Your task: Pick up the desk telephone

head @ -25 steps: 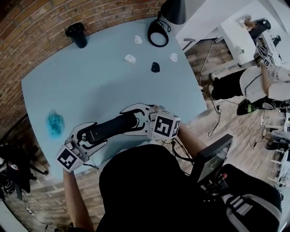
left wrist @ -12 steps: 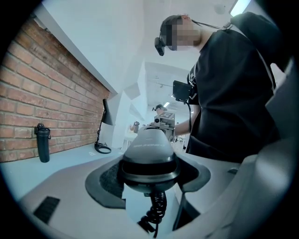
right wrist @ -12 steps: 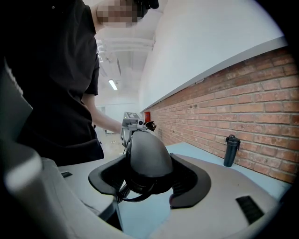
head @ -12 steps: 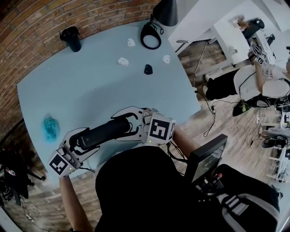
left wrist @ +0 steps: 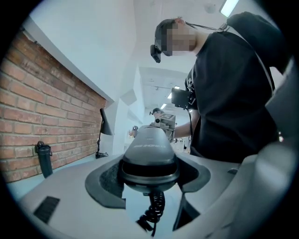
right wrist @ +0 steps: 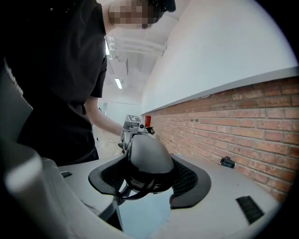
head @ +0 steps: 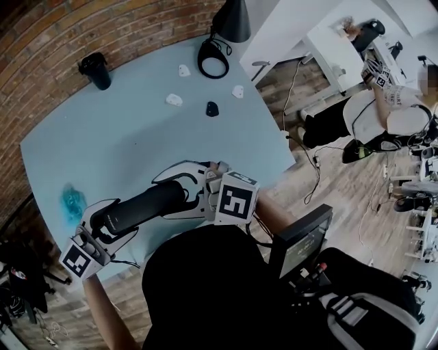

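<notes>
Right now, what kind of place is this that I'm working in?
Probably a shared office or lab workspace: a pale blue table against a brick wall, a black desk lamp on it, and white desks beyond with another person beside them.

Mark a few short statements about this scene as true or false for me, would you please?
1. The left hand-held gripper is clamped on one end of the telephone handset. True.
2. The right hand-held gripper is open and empty. False: it is shut on the handset's other end.
3. A coiled cord hangs from the handset. True.
4. The black cup lies tipped over beside the handset. False: it stands upright at the far side of the table, near the brick wall, well apart from the handset.
</notes>
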`<state>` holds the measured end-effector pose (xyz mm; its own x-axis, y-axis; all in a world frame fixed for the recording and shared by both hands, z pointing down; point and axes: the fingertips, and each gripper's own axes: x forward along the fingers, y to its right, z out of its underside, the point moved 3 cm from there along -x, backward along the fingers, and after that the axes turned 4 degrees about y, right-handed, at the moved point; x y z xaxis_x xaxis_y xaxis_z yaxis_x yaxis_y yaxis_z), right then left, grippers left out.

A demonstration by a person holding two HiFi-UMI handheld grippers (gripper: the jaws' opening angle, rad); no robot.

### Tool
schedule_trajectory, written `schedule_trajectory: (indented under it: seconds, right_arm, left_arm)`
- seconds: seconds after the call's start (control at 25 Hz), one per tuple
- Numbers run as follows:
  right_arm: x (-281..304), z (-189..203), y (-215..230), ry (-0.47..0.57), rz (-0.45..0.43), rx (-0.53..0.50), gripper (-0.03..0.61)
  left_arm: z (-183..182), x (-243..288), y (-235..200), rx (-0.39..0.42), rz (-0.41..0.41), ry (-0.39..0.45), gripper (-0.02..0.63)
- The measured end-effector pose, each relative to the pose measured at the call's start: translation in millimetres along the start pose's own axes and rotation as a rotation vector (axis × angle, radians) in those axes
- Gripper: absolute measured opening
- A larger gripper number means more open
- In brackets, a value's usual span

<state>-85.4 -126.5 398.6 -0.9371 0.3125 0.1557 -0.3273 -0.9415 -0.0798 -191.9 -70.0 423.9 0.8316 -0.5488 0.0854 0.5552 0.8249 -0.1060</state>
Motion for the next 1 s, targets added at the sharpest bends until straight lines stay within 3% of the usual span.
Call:
schedule_trajectory:
  seconds: [0.72,1.0]
  right_arm:
    - [-0.4,-64.6,-12.1,0.071,-0.043,-0.163,0.284]
    - [-3.3,-87.0,-12.6,0.108,-0.048,-0.176,0.284]
  left_arm:
    - [-55.5,-16.8,21.4,0.144,-0.051,0.094,0.314]
    - [-83.4,-22.2,27.7,0.202,-0.061,0.123,0.314]
